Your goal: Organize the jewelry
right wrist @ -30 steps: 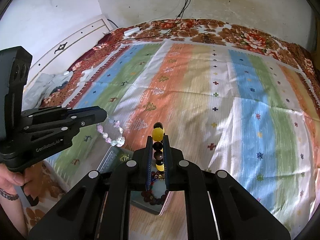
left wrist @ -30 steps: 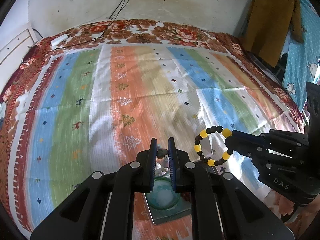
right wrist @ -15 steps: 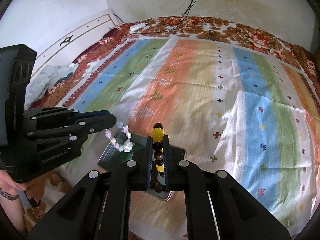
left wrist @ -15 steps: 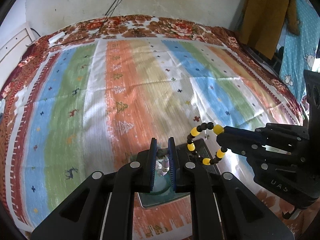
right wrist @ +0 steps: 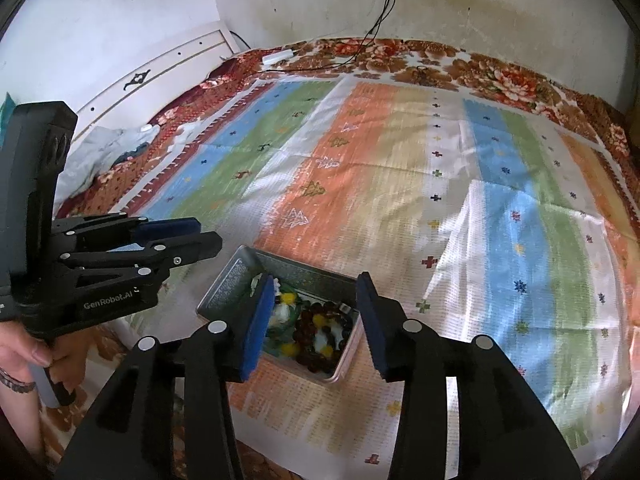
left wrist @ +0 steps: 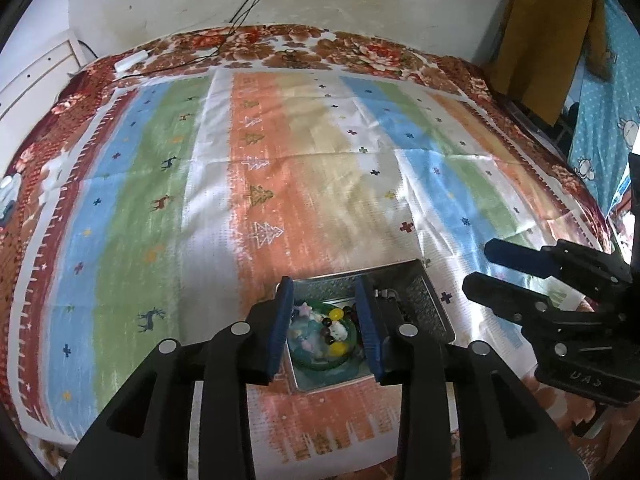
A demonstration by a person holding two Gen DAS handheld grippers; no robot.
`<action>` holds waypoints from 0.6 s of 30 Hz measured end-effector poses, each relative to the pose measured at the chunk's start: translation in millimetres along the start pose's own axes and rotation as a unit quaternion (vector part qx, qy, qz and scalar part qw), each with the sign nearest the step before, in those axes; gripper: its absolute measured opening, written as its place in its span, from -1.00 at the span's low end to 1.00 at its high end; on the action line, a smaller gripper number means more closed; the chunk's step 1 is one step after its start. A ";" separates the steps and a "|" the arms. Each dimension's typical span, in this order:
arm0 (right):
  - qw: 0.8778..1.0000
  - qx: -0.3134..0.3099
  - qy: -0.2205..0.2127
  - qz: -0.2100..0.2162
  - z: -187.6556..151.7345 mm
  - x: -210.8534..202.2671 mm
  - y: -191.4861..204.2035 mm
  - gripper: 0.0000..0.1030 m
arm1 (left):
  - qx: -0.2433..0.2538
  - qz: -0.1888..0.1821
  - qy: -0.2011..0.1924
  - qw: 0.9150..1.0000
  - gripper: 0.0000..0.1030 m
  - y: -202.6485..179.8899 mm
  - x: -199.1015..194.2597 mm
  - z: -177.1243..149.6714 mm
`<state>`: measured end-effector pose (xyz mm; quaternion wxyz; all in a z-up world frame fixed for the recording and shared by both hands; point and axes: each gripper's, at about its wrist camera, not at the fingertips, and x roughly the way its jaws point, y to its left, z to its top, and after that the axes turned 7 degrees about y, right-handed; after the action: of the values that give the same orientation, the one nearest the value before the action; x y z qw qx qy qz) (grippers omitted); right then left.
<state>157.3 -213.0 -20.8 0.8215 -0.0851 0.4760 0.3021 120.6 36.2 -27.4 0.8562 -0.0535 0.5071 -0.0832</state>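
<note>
A small metal tin (left wrist: pixel 424 300) (right wrist: pixel 224 292) sits near the front edge of the striped bedspread. Beaded bracelets lie inside it: a black-and-yellow one (left wrist: pixel 336 330) (right wrist: pixel 320 332) and a pale pastel one (left wrist: pixel 308 312) (right wrist: pixel 280 314), on a green ring. My left gripper (left wrist: pixel 326 322) is open and empty, just above the tin; it also shows in the right wrist view (right wrist: pixel 192 236). My right gripper (right wrist: pixel 314 320) is open and empty over the tin; it also shows at the right of the left wrist view (left wrist: pixel 480 268).
The striped cloth (left wrist: pixel 280 180) covers a bed with a floral border. A white charger and cable (left wrist: pixel 132 62) lie at the far edge. A brown garment (left wrist: pixel 548 36) hangs at the right. A white headboard (right wrist: pixel 160 76) stands at the left.
Both grippers came down over the tin and opened. The pastel bracelet and the black-and-yellow bracelet dropped from the fingers into the tin.
</note>
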 end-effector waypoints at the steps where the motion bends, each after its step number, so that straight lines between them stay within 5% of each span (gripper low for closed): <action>1: 1.000 -0.001 0.000 -0.001 -1.8 -0.5 -0.1 -0.05 | 0.001 -0.003 0.000 1.000 -0.32 0.0 -1.0 -1.5; 18: 1.000 -0.003 -0.009 0.010 -26.3 -12.7 -7.6 0.41 | 0.019 -0.021 -0.013 1.000 0.51 5.1 -12.5 -32.9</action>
<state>137.9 -235.6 -25.3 0.8224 -0.0801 0.4681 0.3131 86.3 43.4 -33.3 0.8618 -0.0494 0.4927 -0.1101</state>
